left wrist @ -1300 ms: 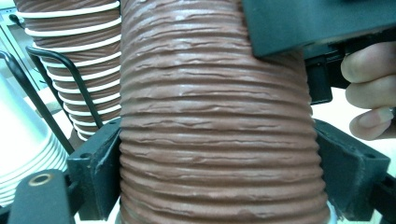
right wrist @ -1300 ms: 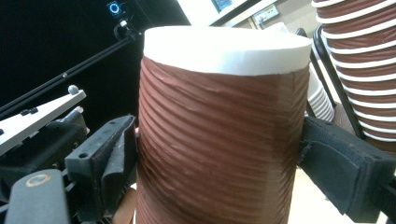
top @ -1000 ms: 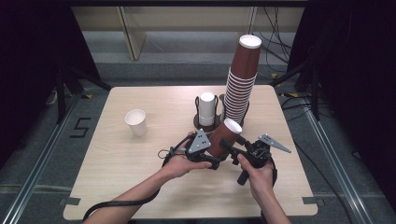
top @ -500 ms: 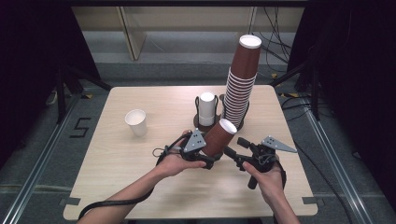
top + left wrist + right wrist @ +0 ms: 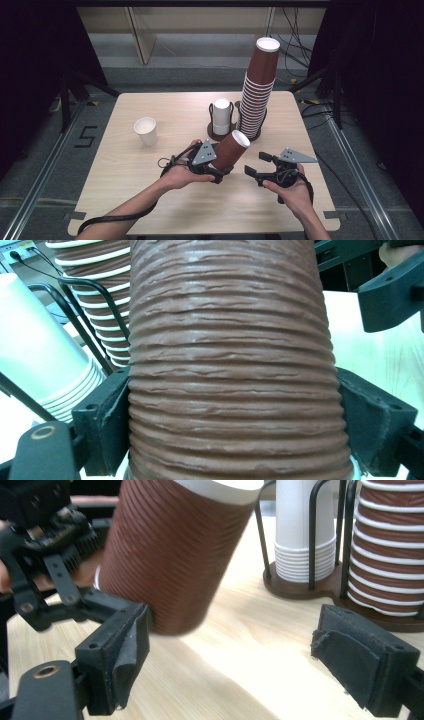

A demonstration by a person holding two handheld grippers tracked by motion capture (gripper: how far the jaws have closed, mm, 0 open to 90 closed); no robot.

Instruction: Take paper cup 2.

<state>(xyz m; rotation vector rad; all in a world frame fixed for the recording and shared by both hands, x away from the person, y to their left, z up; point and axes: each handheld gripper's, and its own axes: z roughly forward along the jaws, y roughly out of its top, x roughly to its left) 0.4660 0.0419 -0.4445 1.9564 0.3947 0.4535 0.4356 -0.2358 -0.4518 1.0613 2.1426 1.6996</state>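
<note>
The left gripper (image 5: 218, 170) clamps the brown cup (image 5: 231, 149), tilted above the table's (image 5: 125, 170) near edge; the right gripper (image 5: 258, 165), jaws wide, should close squarely, gently.

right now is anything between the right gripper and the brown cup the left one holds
Nothing visible. The brown cup is clamped in the left gripper, and the right gripper faces it with its fingers apart. Between them lies bare table.
</note>
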